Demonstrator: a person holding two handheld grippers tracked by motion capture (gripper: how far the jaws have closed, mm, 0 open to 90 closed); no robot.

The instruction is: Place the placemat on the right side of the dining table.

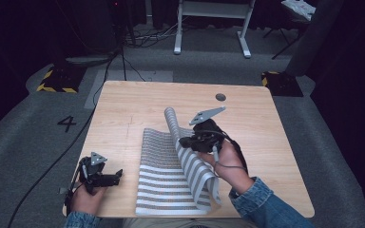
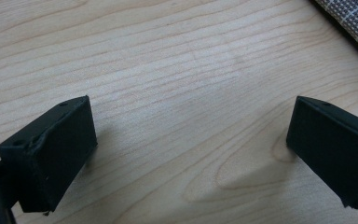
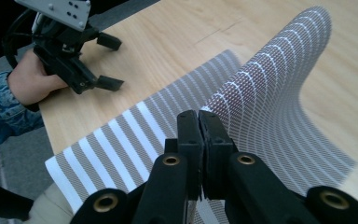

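We pinch the striped mat's (image 1: 171,180) right edge in our right gripper (image 1: 183,141), lifted above the mat; our left gripper (image 1: 119,175) rests open left of it.

A light wooden table (image 1: 123,104) carries a grey-and-white striped mat (image 1: 161,185) lying near its front edge.

I see a light wooden table (image 1: 123,102) with a small dark round hole (image 1: 221,97) near its far right corner. Around it lies grey carpet (image 1: 24,137), with a number 4 (image 1: 67,123) marked at the left. Two yellow-black striped blocks (image 1: 57,80) sit at the far corners. A black cable (image 1: 62,156) runs along the left, and a white table frame (image 1: 214,19) stands far behind.
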